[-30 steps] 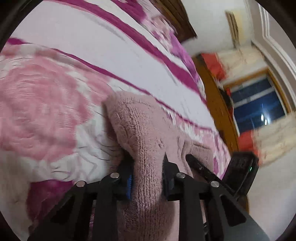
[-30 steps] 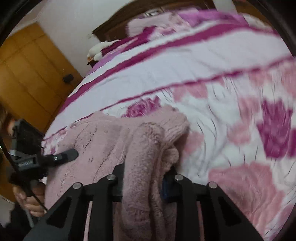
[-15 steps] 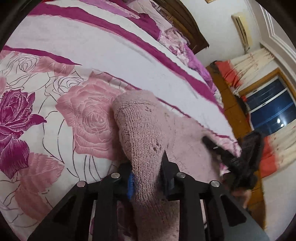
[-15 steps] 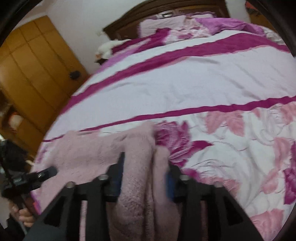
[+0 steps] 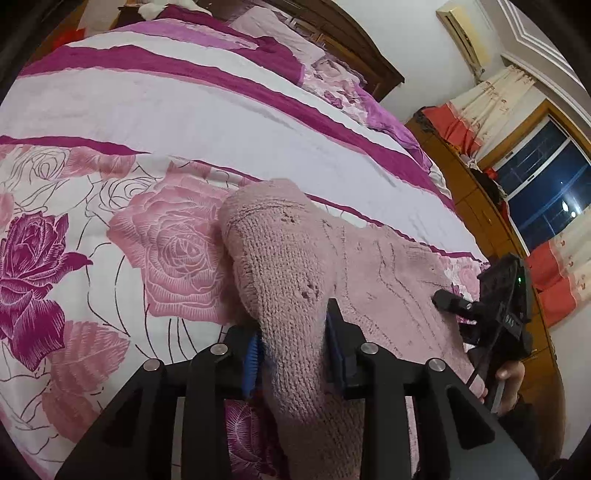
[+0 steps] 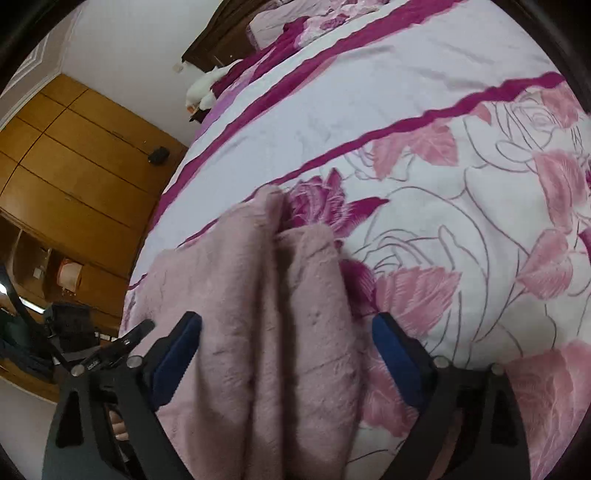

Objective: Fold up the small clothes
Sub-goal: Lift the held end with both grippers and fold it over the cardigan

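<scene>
Right tool lets go of the pink knit garment (image 6: 280, 332).
Right tool (image 6: 286, 350) now released over the bed (image 6: 406, 110); left tool (image 5: 291, 347) still clenches the fold.

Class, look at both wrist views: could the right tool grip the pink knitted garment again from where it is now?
Probably yes: the right tool is open, with the pink knitted garment bunched between its fingers, unobstructed.

Bed (image 5: 184, 122) with rose-print, magenta-striped cover; dark wood headboard (image 5: 354, 48) far end. Right: night-dark window (image 5: 543, 188), cream/red curtains (image 5: 491, 99), AC unit (image 5: 465, 29) high up. Left: wooden wardrobe (image 6: 74, 162) (white walls throughout).
</scene>
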The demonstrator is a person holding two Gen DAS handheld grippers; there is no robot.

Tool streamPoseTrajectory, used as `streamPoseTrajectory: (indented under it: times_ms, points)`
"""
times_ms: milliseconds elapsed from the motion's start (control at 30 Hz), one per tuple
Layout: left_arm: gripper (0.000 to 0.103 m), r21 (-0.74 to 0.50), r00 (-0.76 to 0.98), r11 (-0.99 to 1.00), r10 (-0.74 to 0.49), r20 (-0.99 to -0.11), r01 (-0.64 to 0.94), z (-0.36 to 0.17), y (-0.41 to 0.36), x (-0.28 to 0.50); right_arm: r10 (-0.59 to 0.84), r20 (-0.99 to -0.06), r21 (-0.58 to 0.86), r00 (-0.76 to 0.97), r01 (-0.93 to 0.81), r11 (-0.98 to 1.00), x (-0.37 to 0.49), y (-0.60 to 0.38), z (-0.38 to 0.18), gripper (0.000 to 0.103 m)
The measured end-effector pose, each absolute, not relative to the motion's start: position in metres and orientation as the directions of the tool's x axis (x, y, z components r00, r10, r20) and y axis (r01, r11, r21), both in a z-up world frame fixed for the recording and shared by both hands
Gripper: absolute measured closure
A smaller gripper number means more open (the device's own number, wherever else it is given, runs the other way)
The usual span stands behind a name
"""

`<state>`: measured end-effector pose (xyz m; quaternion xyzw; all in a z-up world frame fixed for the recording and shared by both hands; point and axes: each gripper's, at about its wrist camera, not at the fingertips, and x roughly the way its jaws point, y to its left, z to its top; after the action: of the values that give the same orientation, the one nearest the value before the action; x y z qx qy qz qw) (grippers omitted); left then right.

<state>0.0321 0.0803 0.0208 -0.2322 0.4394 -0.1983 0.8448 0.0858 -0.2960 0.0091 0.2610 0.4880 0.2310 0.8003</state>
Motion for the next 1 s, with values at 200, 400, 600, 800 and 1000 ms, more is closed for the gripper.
streamPoseTrajectory:
  times_ms: [200, 400, 600, 800, 1000]
  points:
    - [0.092, -0.58, 0.517, 0.805, -0.551, -0.655, 0.122, 0.015, 0.076, 0.04, 0.617, -0.686, 0.576, 0.386, -0.229, 0.784, 0.099, -0.273, 0.009, 0.048]
    - [0.103, -0.425, 0.613, 0.888, -0.436, -0.66, 0.174, 0.039, 0.058, 0.022, 0.627, -0.661, 0.576, 0.412, -0.257, 0.776, 0.099, -0.259, 0.014, 0.073]
    - [0.103, -0.381, 0.68, 0.903, -0.407, -0.61, 0.198, 0.05, 0.056, 0.005, 0.626, -0.624, 0.562, 0.468, -0.289, 0.775, 0.093, -0.256, 0.026, 0.074]
    - [0.103, -0.306, 0.717, 0.924, -0.373, -0.59, 0.229, 0.066, 0.045, 0.002, 0.668, -0.503, 0.559, 0.548, -0.384, 0.735, 0.078, -0.256, 0.034, 0.074]
    - [0.103, -0.276, 0.745, 0.937, -0.339, -0.574, 0.214, 0.081, 0.042, 0.015, 0.679, -0.453, 0.529, 0.578, -0.44, 0.726, 0.084, -0.247, 0.046, 0.075]
